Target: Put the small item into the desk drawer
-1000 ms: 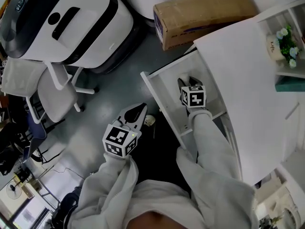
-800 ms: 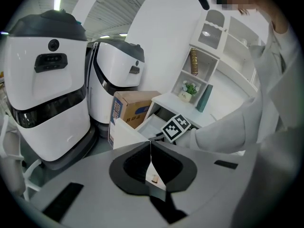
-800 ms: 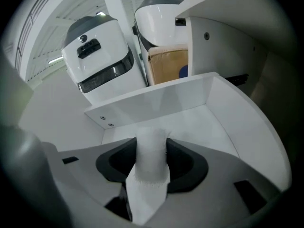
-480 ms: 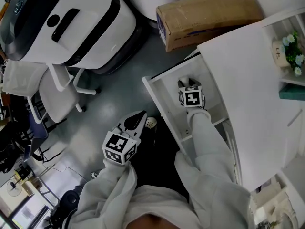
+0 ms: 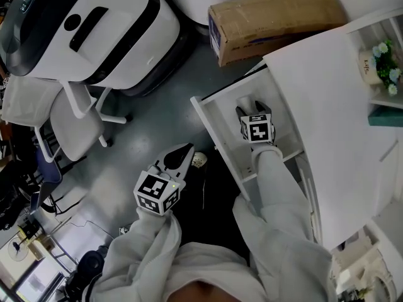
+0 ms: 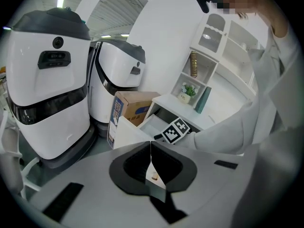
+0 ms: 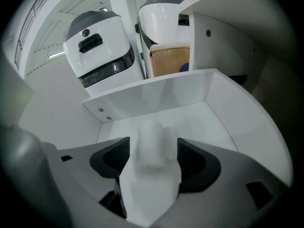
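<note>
The white desk drawer [image 5: 217, 140] stands pulled out below the desktop. My right gripper [image 5: 252, 111] is inside it, tilted down toward the drawer floor [image 7: 223, 122]. Its jaws are opening, and a small white item [image 7: 153, 144] lies blurred between them; the pads are drawn back from its sides. My left gripper [image 5: 182, 155] hangs over the grey floor to the left of the drawer. In the left gripper view its jaws [image 6: 150, 148] are pressed together with nothing in them.
A cardboard box [image 5: 277, 21] lies on the floor behind the drawer. Big white machines [image 5: 94, 24] and a white chair [image 5: 69, 115] stand at the left. The desktop [image 5: 327, 124] overhangs the drawer; a shelf with a potted plant [image 5: 381, 58] is at the right. A small pale object [image 5: 198, 160] lies on the floor by the left gripper.
The right gripper's jaws have spread apart inside the drawer, letting go of the white item. The left gripper has hardly moved.
</note>
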`<state>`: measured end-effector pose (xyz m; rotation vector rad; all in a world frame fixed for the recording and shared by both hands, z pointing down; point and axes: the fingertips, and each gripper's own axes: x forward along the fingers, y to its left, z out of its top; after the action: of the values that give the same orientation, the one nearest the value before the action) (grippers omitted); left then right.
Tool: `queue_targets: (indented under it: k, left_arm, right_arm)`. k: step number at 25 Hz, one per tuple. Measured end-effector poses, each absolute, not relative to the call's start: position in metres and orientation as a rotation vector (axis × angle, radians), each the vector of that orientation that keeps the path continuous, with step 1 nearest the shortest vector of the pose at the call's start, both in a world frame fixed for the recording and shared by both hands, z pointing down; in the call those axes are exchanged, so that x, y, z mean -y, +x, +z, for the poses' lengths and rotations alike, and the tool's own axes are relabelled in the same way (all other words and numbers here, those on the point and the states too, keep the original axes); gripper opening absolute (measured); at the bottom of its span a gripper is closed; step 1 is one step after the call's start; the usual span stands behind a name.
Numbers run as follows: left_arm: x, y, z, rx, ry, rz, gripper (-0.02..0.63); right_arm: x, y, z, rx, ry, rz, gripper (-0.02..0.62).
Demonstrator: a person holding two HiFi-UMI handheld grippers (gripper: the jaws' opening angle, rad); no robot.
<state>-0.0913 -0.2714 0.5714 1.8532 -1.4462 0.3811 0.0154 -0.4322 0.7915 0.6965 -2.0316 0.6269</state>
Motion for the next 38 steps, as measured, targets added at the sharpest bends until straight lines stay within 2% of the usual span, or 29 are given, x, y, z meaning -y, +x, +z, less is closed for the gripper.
queue_targets:
  k: [18, 38]
  left_arm:
    - [0.258, -0.075, 0.528, 1.356, 2.088, 0.338, 0.017]
    - [0.249, -0.045, 0.466, 1.160, 2.378, 0.283, 0.017]
  right_arm:
    - [0.348, 0.084, 0.700, 2.056, 0.835, 0.738, 0.307]
    - [0.294, 0.116, 0.487, 2.317, 1.324, 0.636, 0.305]
